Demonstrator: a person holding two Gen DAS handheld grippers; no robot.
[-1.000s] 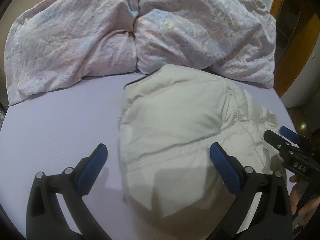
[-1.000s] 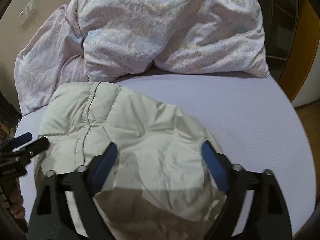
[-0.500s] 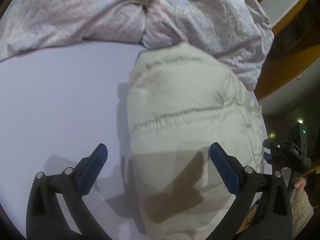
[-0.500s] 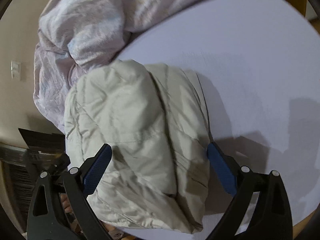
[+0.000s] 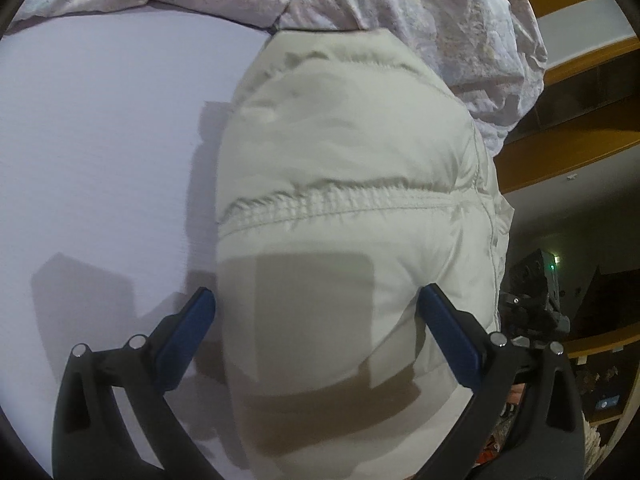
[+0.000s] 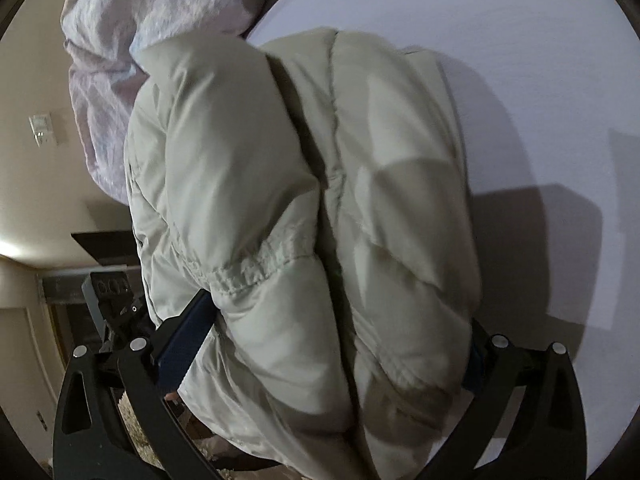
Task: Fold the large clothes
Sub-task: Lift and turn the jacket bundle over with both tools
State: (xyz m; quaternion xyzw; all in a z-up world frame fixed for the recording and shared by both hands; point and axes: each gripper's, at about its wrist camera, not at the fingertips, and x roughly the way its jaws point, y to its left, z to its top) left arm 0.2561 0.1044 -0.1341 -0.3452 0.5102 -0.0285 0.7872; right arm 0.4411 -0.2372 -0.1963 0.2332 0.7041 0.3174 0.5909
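Left jaws: standing wide apart on the left gripper (image 5: 316, 304), low in the left wrist frame, with the near end of the cream puffer jacket (image 5: 344, 184) bulging up between the two blue pads; nothing is being pinched.
Right jaws: spread just as wide on the right gripper (image 6: 336, 320), low in the right wrist frame; the jacket (image 6: 304, 200) is filling the whole gap and swelling over the right-hand pad, hiding most of it. The fabric is pressing against the left-hand pad, but the jaws are not closing on it.
Jacket: lying bunched into a thick, puffy bundle on the bed (image 5: 100, 140), running from the bottom centre of each frame up towards the top. A gathered, stitched seam is crossing it in the left wrist frame. In the right wrist frame it is showing as two fat rolls with a dark crease between them.
Bed: the pale lilac sheet is filling the left half of the left wrist frame and the upper right of the right wrist frame (image 6: 520, 60).
Duvet: a crumpled, pale floral duvet (image 5: 420, 12) is heaped across the top of the left wrist frame, touching the far end of the jacket; in the right wrist frame it is sitting at the upper left (image 6: 120, 32).
Shadows: blocky gripper shadows are falling on the jacket and sheet.
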